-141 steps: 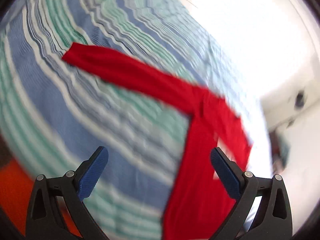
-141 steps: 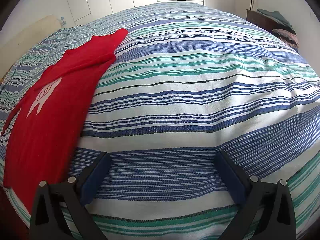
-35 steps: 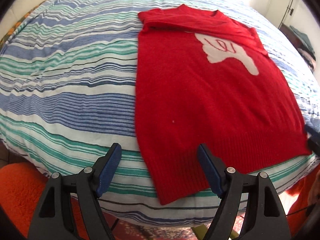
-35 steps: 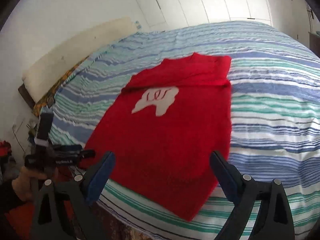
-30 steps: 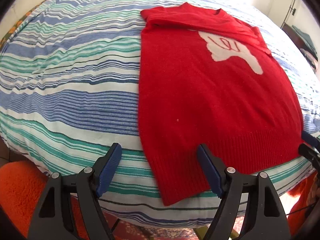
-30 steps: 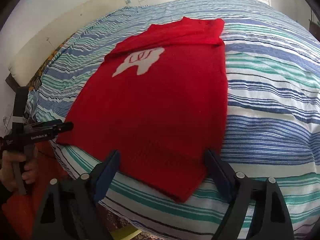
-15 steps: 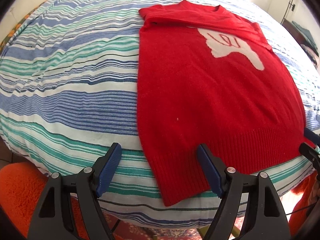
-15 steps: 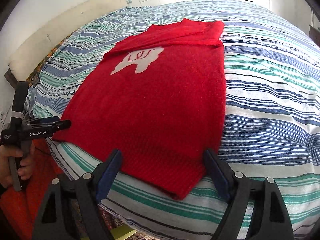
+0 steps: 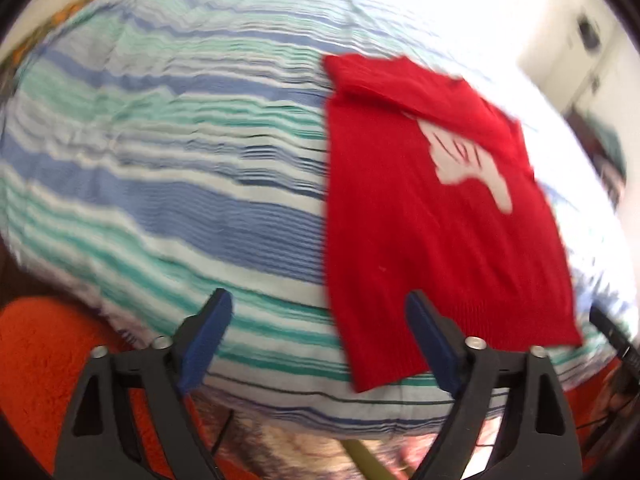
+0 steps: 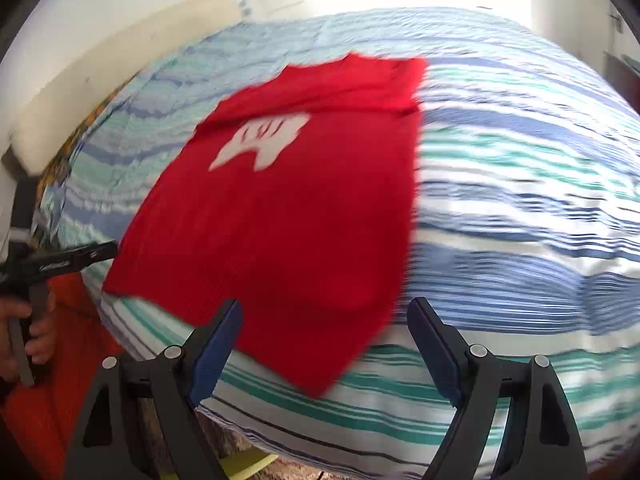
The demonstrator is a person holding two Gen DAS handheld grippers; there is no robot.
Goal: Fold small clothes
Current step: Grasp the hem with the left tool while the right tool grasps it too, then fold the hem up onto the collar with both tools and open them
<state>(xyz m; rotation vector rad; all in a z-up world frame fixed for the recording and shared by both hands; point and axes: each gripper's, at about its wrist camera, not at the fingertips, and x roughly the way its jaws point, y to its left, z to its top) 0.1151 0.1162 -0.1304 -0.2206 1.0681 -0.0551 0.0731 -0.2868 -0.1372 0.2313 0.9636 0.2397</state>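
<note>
A red sweater (image 9: 432, 216) with a white motif lies flat on the striped bedspread (image 9: 168, 184), sleeves folded across its top. Its ribbed hem hangs at the near bed edge. My left gripper (image 9: 318, 336) hovers above the hem's left corner with its jaws opening and nothing between them. In the right wrist view the sweater (image 10: 288, 216) fills the middle, and my right gripper (image 10: 325, 340) stands open over the hem's right corner, off the cloth. The left gripper (image 10: 86, 258) also shows at the left edge there, held by a hand (image 10: 24, 332).
The bedspread (image 10: 520, 208) stretches to the right of the sweater. An orange rug (image 9: 36, 376) lies on the floor beside the bed. A pale headboard (image 10: 112, 52) and white cupboards stand behind. Both views are blurred by motion.
Both grippers have pulled back and up from the sweater's hem, so the bed looks further off. The left view has swung left, and its jaws stand wider. The sweater has not moved.
</note>
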